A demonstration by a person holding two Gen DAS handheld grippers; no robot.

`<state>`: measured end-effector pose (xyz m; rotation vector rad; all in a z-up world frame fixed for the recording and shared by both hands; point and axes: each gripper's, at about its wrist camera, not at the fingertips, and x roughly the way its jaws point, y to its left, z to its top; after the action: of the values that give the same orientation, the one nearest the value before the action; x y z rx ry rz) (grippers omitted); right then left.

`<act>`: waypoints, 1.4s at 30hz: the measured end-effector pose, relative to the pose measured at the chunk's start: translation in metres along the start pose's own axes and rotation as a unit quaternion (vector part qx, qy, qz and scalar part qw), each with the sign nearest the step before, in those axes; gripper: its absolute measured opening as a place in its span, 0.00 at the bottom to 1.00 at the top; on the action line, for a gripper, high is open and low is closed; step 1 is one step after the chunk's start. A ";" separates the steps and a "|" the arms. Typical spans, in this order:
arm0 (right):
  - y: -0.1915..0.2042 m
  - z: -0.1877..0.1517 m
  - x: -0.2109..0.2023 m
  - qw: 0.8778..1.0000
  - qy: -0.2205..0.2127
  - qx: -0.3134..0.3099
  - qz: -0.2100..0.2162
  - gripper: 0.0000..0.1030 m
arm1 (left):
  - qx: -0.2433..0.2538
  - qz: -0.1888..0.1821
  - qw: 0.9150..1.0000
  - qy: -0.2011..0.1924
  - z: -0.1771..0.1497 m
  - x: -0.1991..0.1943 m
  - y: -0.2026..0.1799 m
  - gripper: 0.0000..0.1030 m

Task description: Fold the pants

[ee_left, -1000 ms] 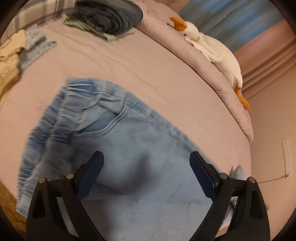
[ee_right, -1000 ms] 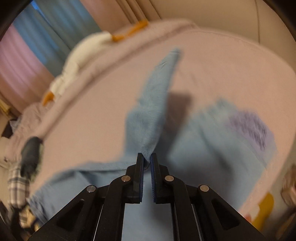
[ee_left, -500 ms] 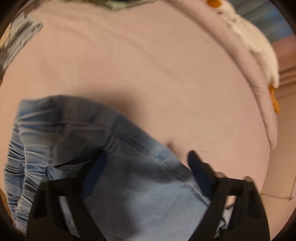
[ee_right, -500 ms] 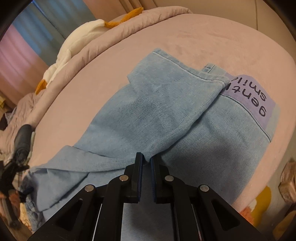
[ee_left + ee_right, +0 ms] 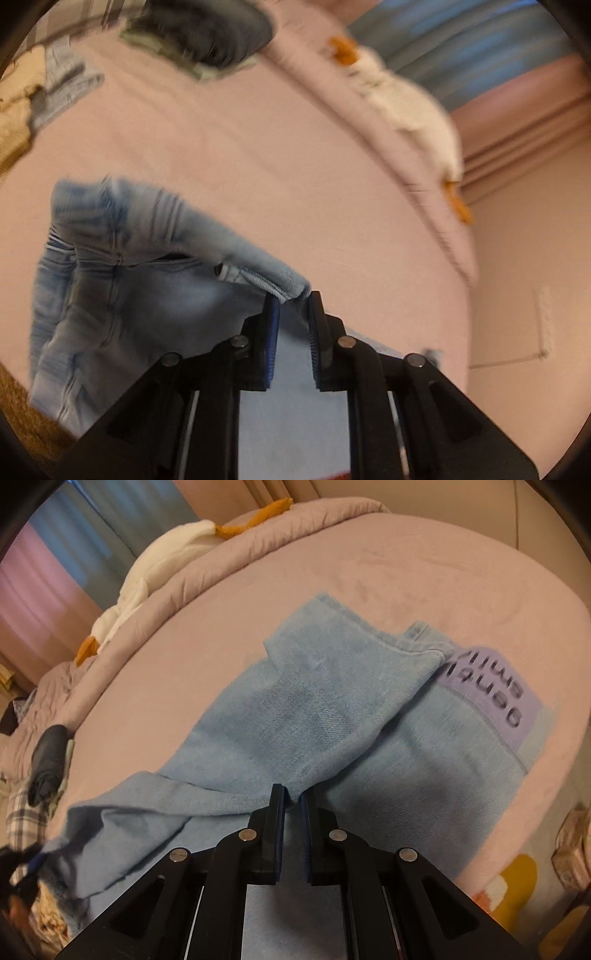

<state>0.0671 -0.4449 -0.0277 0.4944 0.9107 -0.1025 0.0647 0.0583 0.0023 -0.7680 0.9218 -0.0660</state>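
Light blue denim pants (image 5: 332, 716) lie on a pink bed, legs folded over each other, with a purple label (image 5: 491, 686) near the hem. My right gripper (image 5: 292, 797) is shut on a fold of the pants' leg fabric. In the left wrist view my left gripper (image 5: 292, 299) is shut on the pants (image 5: 122, 295) near the elastic waistband and lifts that edge a little above the bed. The view is blurred.
The pink bed sheet (image 5: 258, 155) spreads beyond the pants. A white goose plush (image 5: 406, 99) lies on the rolled pink duvet at the far edge. A dark folded garment pile (image 5: 210, 33) and other clothes (image 5: 55, 85) sit at the back left.
My left gripper was open over the pants; it has closed on the waist edge and raised it. My right gripper stays shut on the leg, which it laid down flat.
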 end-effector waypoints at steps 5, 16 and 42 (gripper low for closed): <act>-0.002 0.007 -0.021 0.999 -0.030 -0.002 -0.022 0.06 | 0.024 -0.020 0.999 0.021 -0.044 -0.037 0.013 0.14; -0.020 -0.001 0.000 0.999 0.004 0.026 -0.035 0.06 | -0.005 0.044 0.994 0.099 -0.086 -0.002 0.044 0.15; -0.027 0.017 -0.006 0.998 -0.011 0.053 0.009 0.50 | -0.061 0.056 0.995 0.045 -0.032 -0.019 0.090 0.11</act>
<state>0.0681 -0.4767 -0.0242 0.5994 0.8816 -0.1403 0.0059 0.1130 -0.0523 -0.8306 1.0613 0.0562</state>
